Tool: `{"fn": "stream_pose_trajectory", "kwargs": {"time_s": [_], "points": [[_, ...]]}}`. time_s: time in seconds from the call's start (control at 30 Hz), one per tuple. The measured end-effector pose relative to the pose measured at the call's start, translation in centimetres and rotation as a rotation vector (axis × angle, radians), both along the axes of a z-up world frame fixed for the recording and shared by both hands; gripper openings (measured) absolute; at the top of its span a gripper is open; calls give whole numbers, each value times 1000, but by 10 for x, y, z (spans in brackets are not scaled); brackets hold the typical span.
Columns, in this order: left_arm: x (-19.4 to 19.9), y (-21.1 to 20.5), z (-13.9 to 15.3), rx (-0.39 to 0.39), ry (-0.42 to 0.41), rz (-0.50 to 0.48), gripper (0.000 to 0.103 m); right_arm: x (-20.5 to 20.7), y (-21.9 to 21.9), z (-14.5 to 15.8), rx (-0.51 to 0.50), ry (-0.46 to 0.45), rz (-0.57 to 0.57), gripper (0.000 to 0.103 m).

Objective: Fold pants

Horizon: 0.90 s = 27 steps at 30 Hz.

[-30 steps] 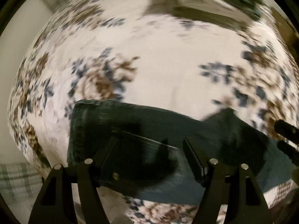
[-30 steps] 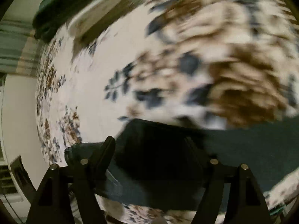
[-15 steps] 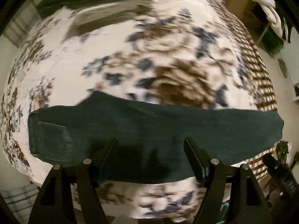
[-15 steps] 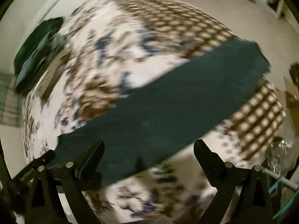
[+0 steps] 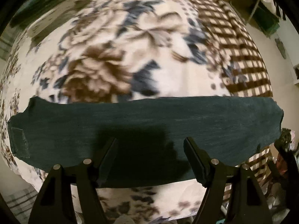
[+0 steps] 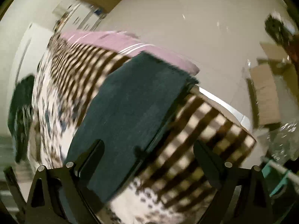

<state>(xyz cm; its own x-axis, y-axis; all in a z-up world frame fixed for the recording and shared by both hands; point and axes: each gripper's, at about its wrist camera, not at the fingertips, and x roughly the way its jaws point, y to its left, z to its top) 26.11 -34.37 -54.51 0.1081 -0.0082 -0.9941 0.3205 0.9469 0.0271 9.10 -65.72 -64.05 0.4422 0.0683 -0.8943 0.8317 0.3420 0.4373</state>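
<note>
Dark green pants (image 5: 142,123) lie flat as one long strip across the floral bed cover, waist with a back pocket at the left, leg ends at the right. My left gripper (image 5: 150,145) is open and empty, hovering above the strip's near edge at mid-length. In the right wrist view the pants (image 6: 130,102) run away toward the leg ends near the bed's corner. My right gripper (image 6: 148,149) is open and empty above the near part of the legs.
The bed cover (image 5: 115,56) is floral with a brown checked border (image 5: 243,56). The bed's corner and edge (image 6: 224,123) drop to a pale floor. A pink sheet (image 6: 119,41) lies beyond the leg ends. Dark folded clothes (image 6: 20,112) sit at the bed's far left.
Both grippers have swung right along the pants, from the waist toward the legs. The left has pulled back, so the whole strip shows. The right now faces the leg ends and bed corner.
</note>
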Motion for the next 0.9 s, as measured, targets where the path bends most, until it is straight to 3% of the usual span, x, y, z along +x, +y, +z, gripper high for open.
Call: {"fn": "stream_pose_trajectory", "kwargs": {"time_s": [0.13,0.23,0.3,0.33,0.4,0.57,0.63,0.73,0.9], "points": [[-8,-29,-15,21,17,-41,71,2,-23,-42,86,-41,-67,80],[-14,-44,-21,39,16,-66,71,1,-30,-52,102,-134,-119,80],[-17,-52,-23,44,12,-74,71,3,-32,-48,107,-225,-110,65],[-18,-55,-24,45,12,-76,71,5,-34,-47,117,-257,-106,48],[-21,-61,-26,49,11,-80,71,6,-38,-44,111,-310,-107,47],[-32,-73,-26,54,9,-99,71,22,-43,-66,137,-316,-83,49],[-37,-77,-24,56,5,-107,71,22,-40,-60,122,-334,-88,48],[-36,-83,-26,53,2,-112,71,21,-35,-39,45,-356,-61,37],[-35,-76,-27,46,14,-104,71,21,-33,-36,21,-332,-47,37]]}}
